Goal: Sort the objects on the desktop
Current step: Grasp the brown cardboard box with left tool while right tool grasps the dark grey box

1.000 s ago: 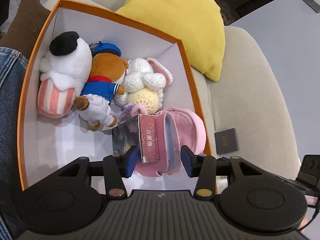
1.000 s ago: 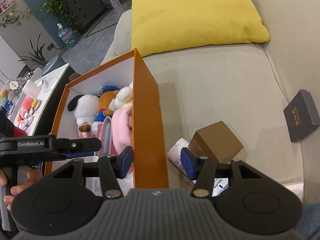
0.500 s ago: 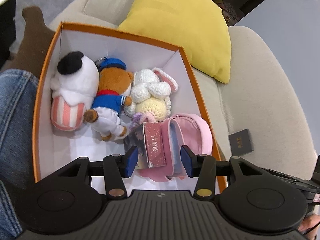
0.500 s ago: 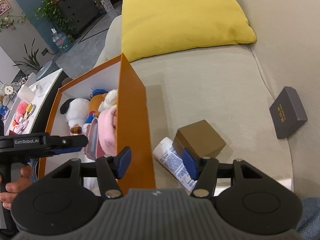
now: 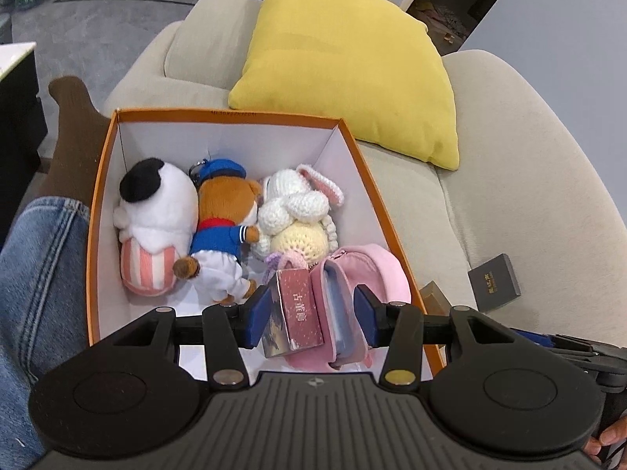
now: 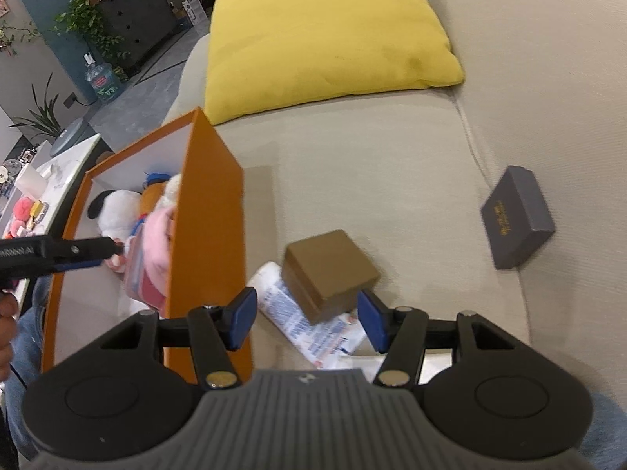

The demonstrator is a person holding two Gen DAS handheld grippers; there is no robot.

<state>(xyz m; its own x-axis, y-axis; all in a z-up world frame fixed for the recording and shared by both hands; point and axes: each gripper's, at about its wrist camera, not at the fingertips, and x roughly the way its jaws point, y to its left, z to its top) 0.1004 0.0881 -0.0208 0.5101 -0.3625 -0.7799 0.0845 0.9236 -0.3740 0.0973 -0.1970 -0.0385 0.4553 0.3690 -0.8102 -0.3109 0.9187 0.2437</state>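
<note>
An orange box (image 5: 376, 203) with white inside stands on a beige sofa; it also shows in the right wrist view (image 6: 207, 211). It holds a black-eared white plush (image 5: 153, 211), a sailor bear (image 5: 223, 235), a crocheted bunny (image 5: 294, 215), a pink pouch (image 5: 364, 278) and a red card box (image 5: 299, 309). My left gripper (image 5: 311, 317) is open and empty above the red card box and pouch. My right gripper (image 6: 307, 319) is open and empty over a brown cube box (image 6: 329, 274) that lies on a printed white tube (image 6: 309, 325).
A dark grey box (image 6: 517, 223) lies on the sofa seat to the right; it also shows in the left wrist view (image 5: 493, 282). A yellow cushion (image 6: 325, 35) leans at the back. A jeans-clad leg (image 5: 35, 282) lies left of the orange box.
My left gripper has pulled back and up from the orange box, open throughout. My right gripper has moved right, from straddling the box wall to over the brown cube box.
</note>
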